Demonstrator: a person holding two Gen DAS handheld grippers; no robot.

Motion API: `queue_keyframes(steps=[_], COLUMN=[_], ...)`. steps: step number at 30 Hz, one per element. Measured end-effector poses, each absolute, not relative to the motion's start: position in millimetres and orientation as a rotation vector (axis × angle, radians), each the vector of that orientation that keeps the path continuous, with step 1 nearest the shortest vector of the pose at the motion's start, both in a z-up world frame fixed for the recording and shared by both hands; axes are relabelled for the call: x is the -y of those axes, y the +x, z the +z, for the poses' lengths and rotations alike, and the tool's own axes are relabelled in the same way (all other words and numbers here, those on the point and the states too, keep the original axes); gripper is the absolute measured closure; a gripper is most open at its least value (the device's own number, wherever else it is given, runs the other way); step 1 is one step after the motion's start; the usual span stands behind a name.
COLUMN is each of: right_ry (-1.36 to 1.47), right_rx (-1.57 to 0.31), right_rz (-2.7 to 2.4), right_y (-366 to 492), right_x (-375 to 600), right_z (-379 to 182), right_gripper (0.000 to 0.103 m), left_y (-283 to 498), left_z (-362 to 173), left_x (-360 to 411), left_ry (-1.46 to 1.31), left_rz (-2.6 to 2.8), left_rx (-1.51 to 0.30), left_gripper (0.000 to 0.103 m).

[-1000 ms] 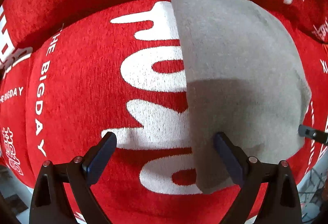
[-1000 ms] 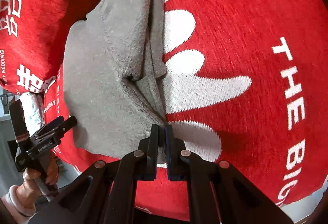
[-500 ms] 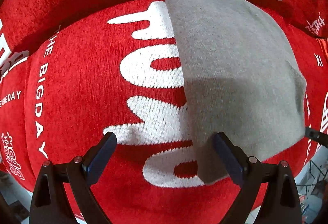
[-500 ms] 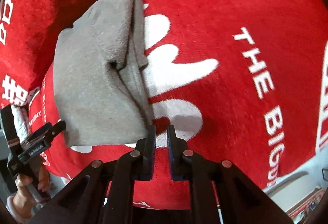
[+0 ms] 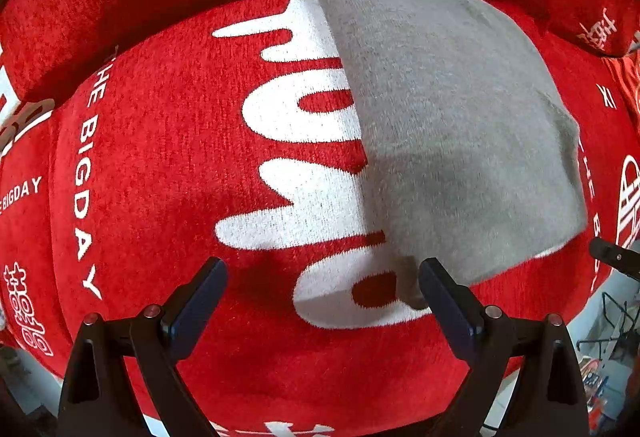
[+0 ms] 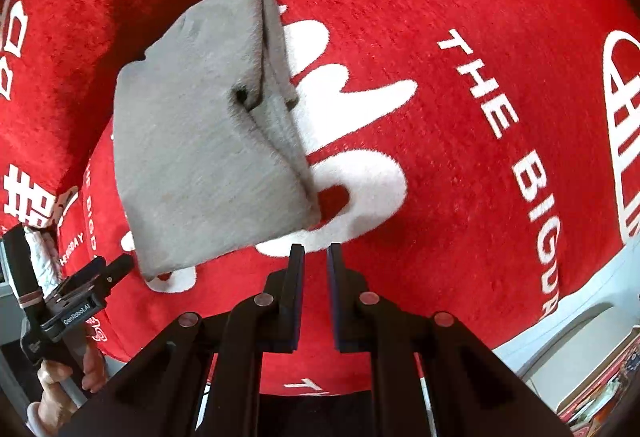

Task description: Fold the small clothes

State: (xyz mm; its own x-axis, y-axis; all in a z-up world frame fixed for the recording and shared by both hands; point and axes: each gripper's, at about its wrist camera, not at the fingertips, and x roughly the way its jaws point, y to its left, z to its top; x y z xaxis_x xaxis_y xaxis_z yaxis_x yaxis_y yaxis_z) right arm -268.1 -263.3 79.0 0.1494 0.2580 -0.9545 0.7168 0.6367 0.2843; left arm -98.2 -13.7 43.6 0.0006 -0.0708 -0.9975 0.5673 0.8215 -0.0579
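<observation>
the left gripper (image 5: 322, 287) points down with fingers spread wide and empty, the near corner of the grey cloth (image 5: 452, 125) just beside its right finger. the cloth lies folded on the red cover (image 5: 160, 157), layered edges stacked, seemingly set down to rest. the right gripper (image 6: 315, 257) is clear of it, fingers a narrow slit apart, empty. the cover hides the worktop. the garment's type cannot be told.

Red plush cover (image 5: 168, 173) with white lettering (daylit), pale floor (image 6: 580, 321) at its edge
</observation>
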Motion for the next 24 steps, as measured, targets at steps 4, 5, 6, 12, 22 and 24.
queue_keyframes(steps=[4,5,6,12,22,24], right_ry=[0.885,0.882,0.880,0.864,0.808,0.797], right_rx=[-1.405,-1.404,-1.405,-1.417,-1.408,-1.401], right_rz=[-0.413,-0.416,-0.415,-0.383,-0.278,-0.255], right_y=[-272.1,-272.8,-272.3,-266.0,-235.8,-225.4], right_x=[249.1,246.0,242.6,220.7,237.4,247.5], right_z=[83.4,84.1,84.0,82.1,91.0,95.8], right_gripper=[0.056,0.056,0.056,0.056,0.056,0.049], left_y=[-101.0,-100.7,-102.0,-103.4,-86.0,-78.4], left_z=[47.8,47.9,49.1,47.2,49.8,54.5], left_x=[4.1,-0.1,-2.8,-4.3,2.1,9.7], left_ry=[0.425,0.424,0.421,0.437,0.385,0.380], left_rz=[-0.538,-0.540,-0.545,-0.569,-0.484,-0.457], left_rx=[-1.489,-1.490,-1.492,-1.489,-1.488,-1.474], left_gripper=[0.006,0.006,0.006,0.006,0.000,0.000])
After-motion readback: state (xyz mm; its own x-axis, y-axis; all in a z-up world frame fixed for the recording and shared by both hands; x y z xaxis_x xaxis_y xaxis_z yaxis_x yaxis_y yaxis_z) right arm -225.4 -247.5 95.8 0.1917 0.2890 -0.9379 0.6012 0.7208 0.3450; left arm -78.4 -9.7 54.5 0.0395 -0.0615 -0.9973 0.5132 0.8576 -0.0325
